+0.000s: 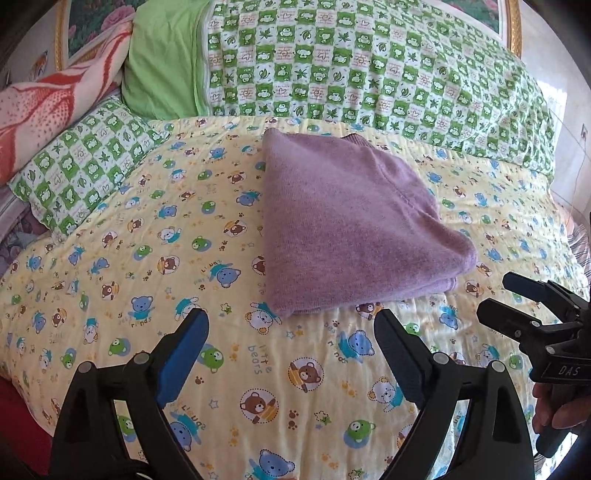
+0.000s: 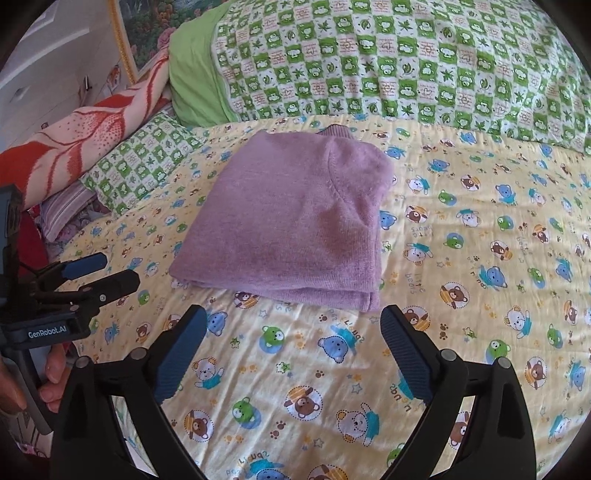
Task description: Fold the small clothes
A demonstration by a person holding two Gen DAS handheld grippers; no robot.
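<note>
A purple knit garment lies folded into a compact rectangle on the yellow bear-print bedspread; it also shows in the right wrist view. My left gripper is open and empty, hovering just short of the garment's near edge. My right gripper is open and empty, also just short of the near edge. The right gripper shows at the right edge of the left wrist view, and the left gripper shows at the left of the right wrist view. Neither touches the garment.
A green checked quilt is piled along the far side of the bed. A green checked pillow and a red-and-cream blanket lie at the far left. A framed picture hangs behind.
</note>
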